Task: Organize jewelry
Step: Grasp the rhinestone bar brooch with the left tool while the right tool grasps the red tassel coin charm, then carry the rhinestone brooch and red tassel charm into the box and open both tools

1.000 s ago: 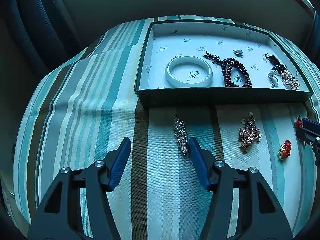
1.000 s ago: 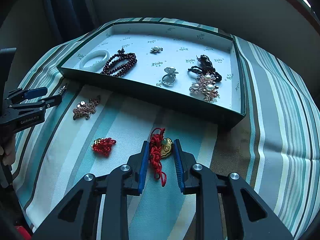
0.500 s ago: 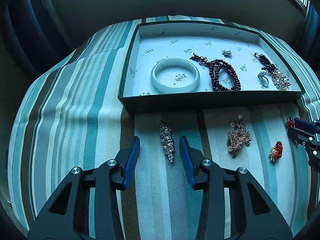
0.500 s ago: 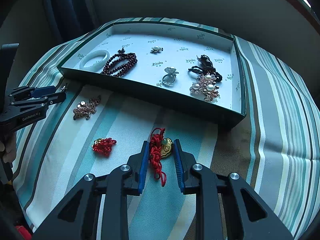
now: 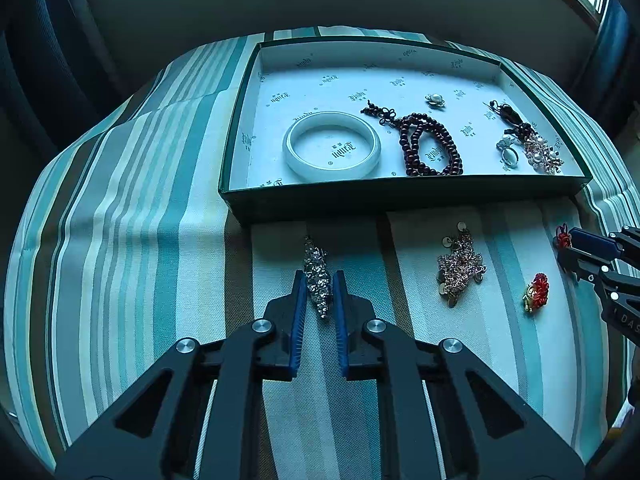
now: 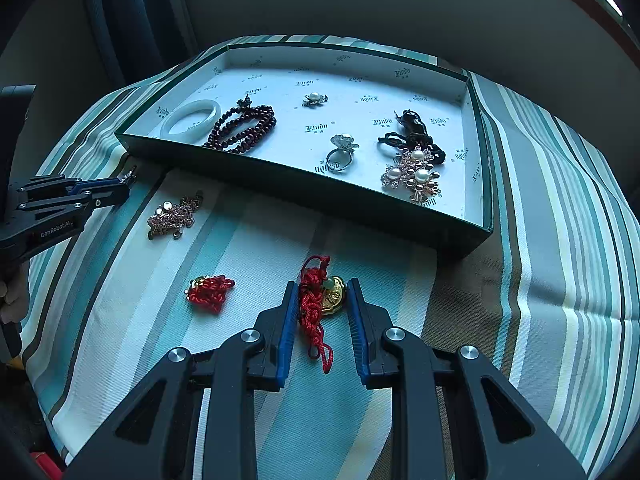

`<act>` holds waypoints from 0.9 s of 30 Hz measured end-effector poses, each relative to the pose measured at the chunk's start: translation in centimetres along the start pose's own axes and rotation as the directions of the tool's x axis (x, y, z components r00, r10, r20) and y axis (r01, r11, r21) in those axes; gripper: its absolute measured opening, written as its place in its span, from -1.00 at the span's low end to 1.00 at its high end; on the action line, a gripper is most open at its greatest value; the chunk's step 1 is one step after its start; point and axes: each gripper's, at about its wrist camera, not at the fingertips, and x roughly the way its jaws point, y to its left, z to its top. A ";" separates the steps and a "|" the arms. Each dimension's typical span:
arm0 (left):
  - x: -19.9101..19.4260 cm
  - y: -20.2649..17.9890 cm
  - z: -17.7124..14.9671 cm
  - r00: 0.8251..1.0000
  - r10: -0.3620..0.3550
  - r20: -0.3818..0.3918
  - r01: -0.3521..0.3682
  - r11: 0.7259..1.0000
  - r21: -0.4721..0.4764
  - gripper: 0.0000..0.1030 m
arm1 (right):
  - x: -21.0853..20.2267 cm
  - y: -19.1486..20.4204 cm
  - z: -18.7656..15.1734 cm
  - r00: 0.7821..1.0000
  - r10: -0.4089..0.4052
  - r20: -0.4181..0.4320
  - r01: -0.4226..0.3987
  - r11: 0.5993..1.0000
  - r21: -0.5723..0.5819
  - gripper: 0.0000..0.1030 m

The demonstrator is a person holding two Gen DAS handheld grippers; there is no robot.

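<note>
Cloth: striped teal, white and brown cloth (image 5: 132, 240) covered the desk.
Box: shallow green box (image 5: 400, 200) with a printed white lining lay on the cloth, beyond both grippers.
Box contents: white bangle (image 5: 331, 145), dark bead string (image 5: 430, 145), pearl brooch (image 6: 314, 98), ring (image 6: 339, 152), black cord (image 6: 412, 128) and pearl cluster (image 6: 414, 176), all inside the box.
Left gripper: left gripper (image 5: 319, 290) pointed steeply down at the cloth. Its jaws had just been closing and stood narrow, with the silver clip (image 5: 317, 276) between the blue pads. The pads lay against the clip's sides at its near end; the far end stuck out past the fingertips toward the box.
Right gripper: right gripper (image 6: 322, 300) stood narrow around the red knot charm (image 6: 314, 300), whose gold pendant lay against the right pad. The red cord trailed back between the fingers.
Loose items: pink chain (image 5: 458, 268) and small red charm (image 5: 537, 292) lay on the cloth between the two grippers, apart from each other and outside the box.
Person: part of a hand (image 6: 12, 300) showed at the left edge of the right wrist view.
</note>
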 end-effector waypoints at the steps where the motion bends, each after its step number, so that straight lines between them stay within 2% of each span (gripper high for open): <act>1: 0.0 0.0 0.0 1.000 0.003 0.000 -0.003 1.000 0.000 -0.75 | 0.0 0.0 0.0 1.000 0.000 0.000 0.000 1.000 0.000 -0.51; 18: -1.0 -0.1 -0.6 0.999 0.040 0.020 -0.040 0.999 -0.002 -0.76 | -0.6 0.1 -0.1 1.000 -0.004 0.015 0.004 1.000 0.000 -0.51; 27: -3.9 -1.2 0.2 0.996 0.021 0.092 -0.022 1.000 0.006 -0.76 | -3.0 0.0 1.0 0.996 0.001 0.087 -0.002 1.000 0.019 -0.51</act>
